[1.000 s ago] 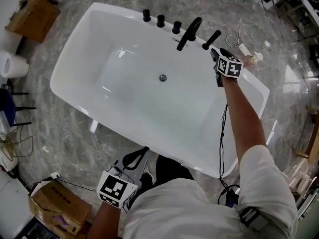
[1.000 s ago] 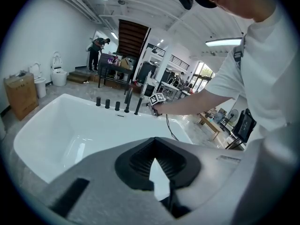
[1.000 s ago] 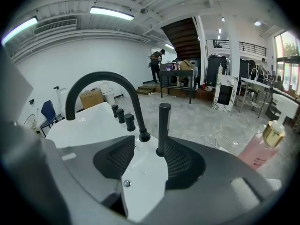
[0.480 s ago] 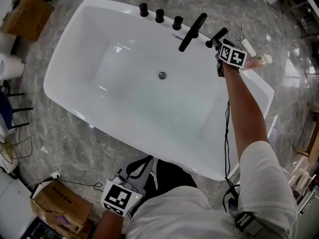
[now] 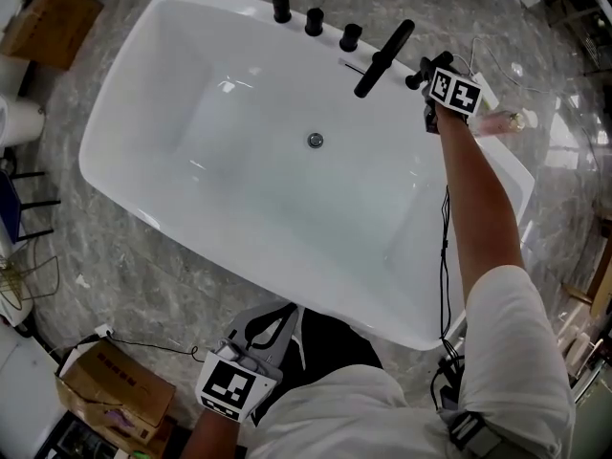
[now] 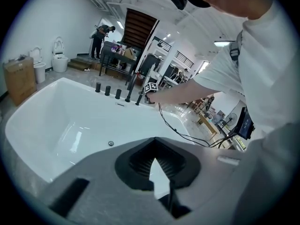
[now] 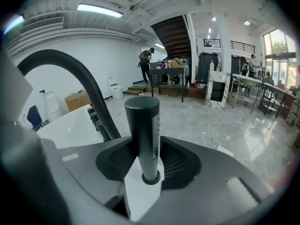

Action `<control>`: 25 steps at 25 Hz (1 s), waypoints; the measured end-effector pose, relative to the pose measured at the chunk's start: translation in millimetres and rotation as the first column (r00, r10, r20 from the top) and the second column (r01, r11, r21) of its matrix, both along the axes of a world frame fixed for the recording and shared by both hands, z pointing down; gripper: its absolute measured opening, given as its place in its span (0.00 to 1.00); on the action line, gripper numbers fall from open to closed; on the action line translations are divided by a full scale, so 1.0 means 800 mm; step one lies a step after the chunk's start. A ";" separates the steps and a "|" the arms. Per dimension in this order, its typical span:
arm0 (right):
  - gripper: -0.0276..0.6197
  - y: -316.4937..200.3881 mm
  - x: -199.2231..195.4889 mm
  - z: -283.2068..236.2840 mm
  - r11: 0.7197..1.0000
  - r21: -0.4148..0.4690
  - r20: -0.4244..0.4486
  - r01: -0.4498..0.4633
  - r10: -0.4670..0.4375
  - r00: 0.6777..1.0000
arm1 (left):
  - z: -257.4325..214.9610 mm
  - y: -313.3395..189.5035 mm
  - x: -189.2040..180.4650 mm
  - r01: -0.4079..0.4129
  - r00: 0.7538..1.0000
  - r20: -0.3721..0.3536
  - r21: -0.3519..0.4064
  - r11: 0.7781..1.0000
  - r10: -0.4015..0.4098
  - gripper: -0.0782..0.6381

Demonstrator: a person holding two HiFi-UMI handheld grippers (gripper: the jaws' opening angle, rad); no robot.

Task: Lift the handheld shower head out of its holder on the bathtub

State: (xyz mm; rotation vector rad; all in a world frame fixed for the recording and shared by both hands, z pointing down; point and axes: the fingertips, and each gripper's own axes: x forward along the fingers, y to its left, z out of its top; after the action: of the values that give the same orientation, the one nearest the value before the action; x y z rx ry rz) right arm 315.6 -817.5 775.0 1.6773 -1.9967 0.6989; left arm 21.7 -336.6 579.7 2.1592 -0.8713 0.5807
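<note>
Left gripper (image 6: 153,159): parked low beside the body at the tub's near side, angled downward; jaws together, nothing between them.
Bathtub (image 5: 88,156): white, freestanding on the marble floor (image 5: 143,285), bare inside apart from the drain (image 5: 315,141); black fittings in a row along the far rim.
Right arm (image 5: 478,208): stretched almost straight across the tub's right end, wrist over the far rim, marker cube (image 5: 452,91) facing up.
Right gripper (image 7: 144,161): tipped downward at the far rim; jaws apart, just been closing, now set either side of the stem. A little white rim shows at one side of the stem, so judged not yet clamped.
Handheld shower head (image 7: 142,135): black cylinder standing upright in its holder at the right end of the fittings row, between the right jaws.
Holder (image 7: 151,178): dark ring on the rim round the stem's foot.
Grip: best finished squarely on the stem, somewhat above the ring, pads flat on both sides; smooth round metal likely to slip in a skewed pinch.
Lift: best drawn along the stem's own axis, no sideways lean until clear of the ring.
Spout (image 5: 384,57): curved black pipe just beside, to the left; worth keeping the rising wrist off it.
Knobs (image 5: 314,21): three, further left, well apart from the work.
</note>
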 end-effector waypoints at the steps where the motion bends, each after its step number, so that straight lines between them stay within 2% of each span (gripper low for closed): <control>1: 0.28 -0.001 -0.001 -0.001 1.000 0.002 -0.003 -0.003 0.003 1.000 | 0.001 -0.001 -0.002 0.005 1.000 0.000 0.002 1.000 -0.005 0.12; 14: 0.27 0.012 -0.005 -0.002 1.000 0.006 -0.031 0.016 -0.015 0.999 | 0.000 0.007 -0.005 0.007 1.000 0.006 0.019 1.000 -0.007 0.12; 25: 0.27 0.025 -0.013 -0.041 0.998 0.054 -0.062 0.029 -0.026 0.998 | -0.014 0.024 -0.014 0.005 1.000 0.018 0.038 0.999 -0.006 0.12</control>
State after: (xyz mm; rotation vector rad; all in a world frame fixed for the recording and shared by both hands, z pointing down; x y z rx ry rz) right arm 305.4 -797.4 742.6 1.6786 -2.0099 0.5809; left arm 10.5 -317.8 568.1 2.1881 -0.9040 0.5858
